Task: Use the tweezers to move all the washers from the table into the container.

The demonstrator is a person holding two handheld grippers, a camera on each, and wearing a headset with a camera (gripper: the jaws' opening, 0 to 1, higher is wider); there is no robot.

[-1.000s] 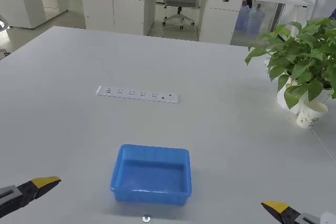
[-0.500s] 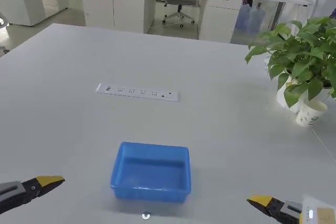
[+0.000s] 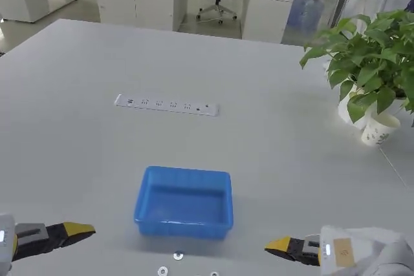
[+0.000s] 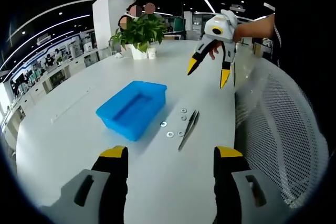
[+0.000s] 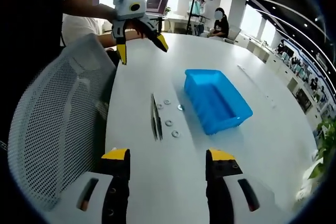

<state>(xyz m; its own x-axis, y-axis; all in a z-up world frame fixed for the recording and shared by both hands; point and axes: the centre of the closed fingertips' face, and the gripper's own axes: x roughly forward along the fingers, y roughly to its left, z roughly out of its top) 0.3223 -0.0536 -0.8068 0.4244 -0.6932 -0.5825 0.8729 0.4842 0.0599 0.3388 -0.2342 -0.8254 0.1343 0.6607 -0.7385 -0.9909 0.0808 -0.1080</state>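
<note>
Head view showed the blue container (image 3: 184,201) standing on the white bench (image 3: 278,153), with a few washers (image 3: 178,256) lying on the bench just in front of its near wall. The left gripper (image 3: 81,229) reached in from the lower left and the right gripper (image 3: 277,245) from the lower right, both yellow-tipped, pointing toward each other and hanging above the bench on either side of the container. Farther back lay a white power strip (image 3: 167,105), and at the right edge stood a potted plant (image 3: 372,63) with a paper cup (image 3: 378,129) beside it.

In the left gripper view the jaws stood spread wide with nothing between them. Ahead of them five washers were scattered between the container and the tweezers (image 4: 188,128), which lay flat on the bench, apart from both grippers. The right gripper hung above the far end of the bench with its jaws spread too. A white mesh chair back (image 4: 278,129) stood at the bench edge.

The right gripper view showed its own jaws wide apart and holding nothing, with the tweezers just beside the washers, none of them in the container
</note>
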